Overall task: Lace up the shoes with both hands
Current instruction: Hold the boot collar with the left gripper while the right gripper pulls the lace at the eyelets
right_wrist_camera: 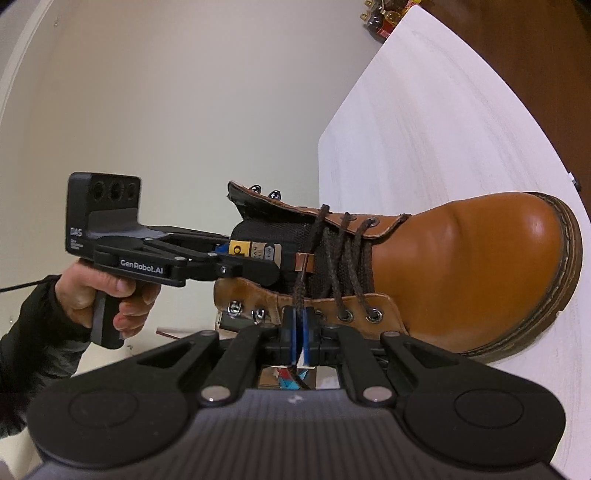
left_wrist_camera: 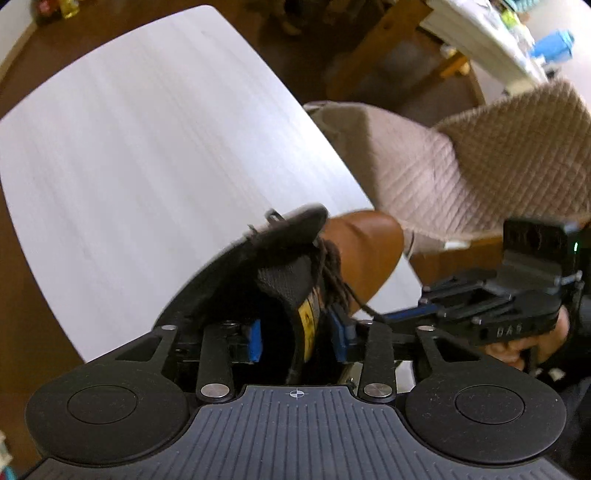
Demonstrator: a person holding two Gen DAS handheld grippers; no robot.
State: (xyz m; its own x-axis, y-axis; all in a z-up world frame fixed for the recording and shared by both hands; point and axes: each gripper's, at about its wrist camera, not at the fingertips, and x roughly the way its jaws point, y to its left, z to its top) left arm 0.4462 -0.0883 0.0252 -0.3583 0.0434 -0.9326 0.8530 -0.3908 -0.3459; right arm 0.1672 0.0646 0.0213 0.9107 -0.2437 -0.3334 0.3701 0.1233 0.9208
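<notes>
A tan leather boot (right_wrist_camera: 469,266) stands on the white table (right_wrist_camera: 443,122), toe pointing away. It has dark brown laces (right_wrist_camera: 343,254) and a black tongue (left_wrist_camera: 291,280). My left gripper (left_wrist_camera: 297,338) sits at the boot's opening with its blue pads either side of the tongue, which has a yellow label. It also shows in the right wrist view (right_wrist_camera: 251,258). My right gripper (right_wrist_camera: 298,328) is shut on a strand of the lace at the boot's near eyelet row. It shows at the right in the left wrist view (left_wrist_camera: 406,317).
A chair draped with a beige quilted cover (left_wrist_camera: 461,162) stands beyond the table's right edge. A wooden chair (left_wrist_camera: 406,48) and a cluttered table (left_wrist_camera: 498,33) lie behind it. Bottles (right_wrist_camera: 384,14) stand on the floor at the table's far corner.
</notes>
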